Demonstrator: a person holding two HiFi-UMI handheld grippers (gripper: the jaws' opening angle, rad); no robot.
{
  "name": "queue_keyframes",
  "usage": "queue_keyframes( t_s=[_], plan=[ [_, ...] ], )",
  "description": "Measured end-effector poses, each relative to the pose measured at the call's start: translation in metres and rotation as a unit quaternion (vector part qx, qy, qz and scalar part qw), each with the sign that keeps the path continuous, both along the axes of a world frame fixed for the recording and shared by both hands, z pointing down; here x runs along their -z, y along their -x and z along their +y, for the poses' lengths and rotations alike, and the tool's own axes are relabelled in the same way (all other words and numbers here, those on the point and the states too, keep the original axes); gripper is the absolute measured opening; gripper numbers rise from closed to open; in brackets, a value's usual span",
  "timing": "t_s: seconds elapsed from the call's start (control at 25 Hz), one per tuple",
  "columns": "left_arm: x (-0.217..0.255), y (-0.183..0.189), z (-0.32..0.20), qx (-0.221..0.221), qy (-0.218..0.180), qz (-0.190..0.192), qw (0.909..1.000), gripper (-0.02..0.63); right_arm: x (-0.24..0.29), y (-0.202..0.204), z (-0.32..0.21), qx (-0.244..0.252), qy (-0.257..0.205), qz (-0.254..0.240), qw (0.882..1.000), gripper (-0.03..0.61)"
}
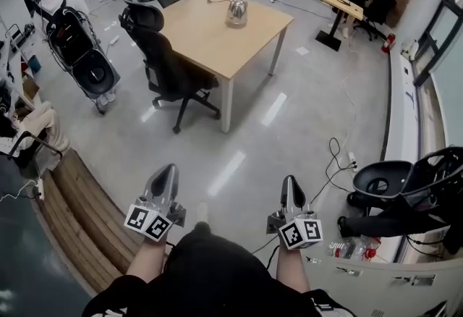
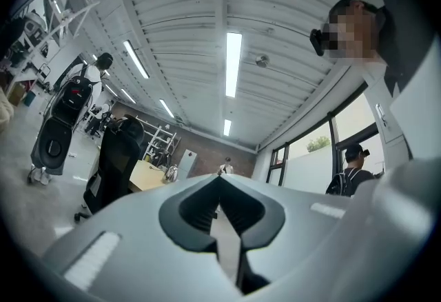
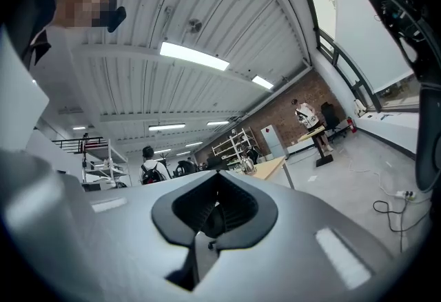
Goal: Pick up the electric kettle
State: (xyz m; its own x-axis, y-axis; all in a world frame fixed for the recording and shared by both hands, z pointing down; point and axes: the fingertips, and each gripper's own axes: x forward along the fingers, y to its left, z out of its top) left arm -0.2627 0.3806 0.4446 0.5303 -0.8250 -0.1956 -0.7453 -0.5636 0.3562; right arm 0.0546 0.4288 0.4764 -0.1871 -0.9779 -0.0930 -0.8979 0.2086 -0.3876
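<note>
A shiny steel electric kettle [image 1: 236, 11] stands on a light wooden table [image 1: 210, 37] far ahead across the room; it shows small in the left gripper view as the kettle [image 2: 171, 172] and in the right gripper view as the kettle [image 3: 246, 166]. My left gripper [image 1: 167, 172] and right gripper [image 1: 290, 185] are held close to my body, both pointing toward the table, both shut with nothing between their jaws. A wide stretch of grey floor lies between them and the kettle.
A black office chair [image 1: 163, 62] stands at the table's near left side. A wooden bench [image 1: 76, 214] curves at the left. A black cart [image 1: 405, 196] and cables lie at the right. People stand at the far left and at a desk [image 1: 346, 6] far right.
</note>
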Motion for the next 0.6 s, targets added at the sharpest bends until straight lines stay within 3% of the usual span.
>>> queue_keyframes(
  t_s=[0.28,0.6],
  plan=[
    [0.017,-0.004,-0.062,-0.02,-0.031,0.017,0.9992,0.0,0.02,0.003,-0.051,-0.008,-0.01,0.028,1.0,0.002],
    [0.011,0.026,-0.12,-0.022,-0.019,0.02,0.9994,0.0,0.032,0.027,-0.101,-0.011,-0.012,0.033,0.999,0.002]
  ],
)
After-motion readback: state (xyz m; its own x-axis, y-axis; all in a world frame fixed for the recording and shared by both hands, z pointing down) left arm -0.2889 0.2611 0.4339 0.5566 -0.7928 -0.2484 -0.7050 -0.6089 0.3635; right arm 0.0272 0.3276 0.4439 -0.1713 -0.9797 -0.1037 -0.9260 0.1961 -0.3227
